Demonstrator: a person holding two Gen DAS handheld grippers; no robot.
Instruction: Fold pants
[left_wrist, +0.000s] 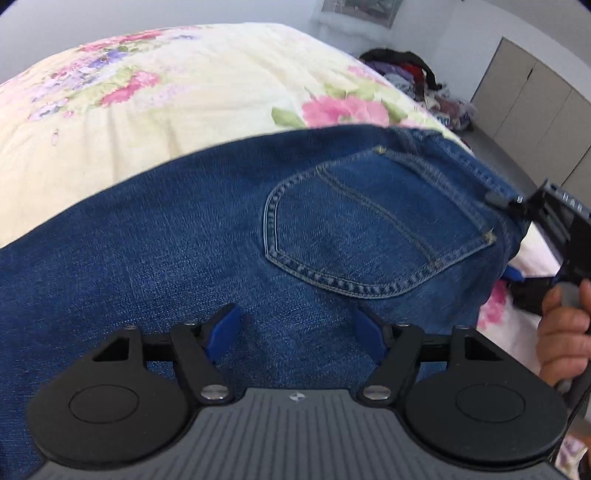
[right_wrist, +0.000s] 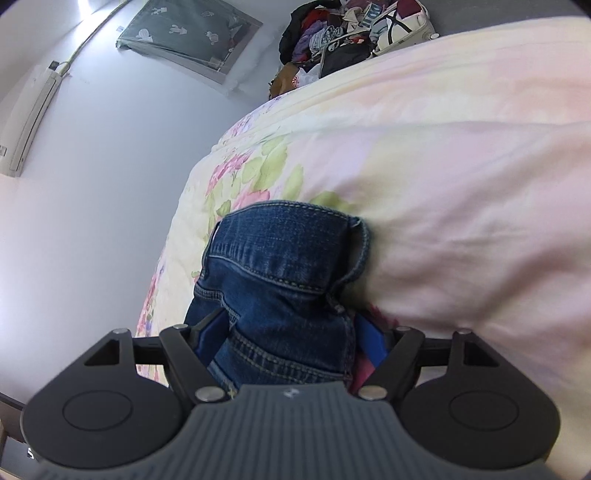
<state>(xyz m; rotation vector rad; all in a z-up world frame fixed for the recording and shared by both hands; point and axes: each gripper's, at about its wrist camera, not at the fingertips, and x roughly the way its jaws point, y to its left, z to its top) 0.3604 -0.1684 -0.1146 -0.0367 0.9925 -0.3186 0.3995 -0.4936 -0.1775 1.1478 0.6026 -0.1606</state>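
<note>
While the left gripper (left_wrist: 297, 325) hangs with its blue pads spread wide and nothing between them, the jeans (left_wrist: 229, 236) lie just under it on the floral quilt (left_wrist: 155, 122). Their long axis runs left to right across that view, with the back pocket (left_wrist: 369, 236) and waistband toward the right. At that end the right gripper (right_wrist: 291, 339) straddles the bunched waistband (right_wrist: 284, 236), jaws apart, pads beside the denim and not plainly pressing it. So the right hand (left_wrist: 565, 328) is nearer the waist, the left nearer the seat. I judge that each must close before lifting. Farther off lies a clothes pile (right_wrist: 351, 33). No label is legible.
</note>
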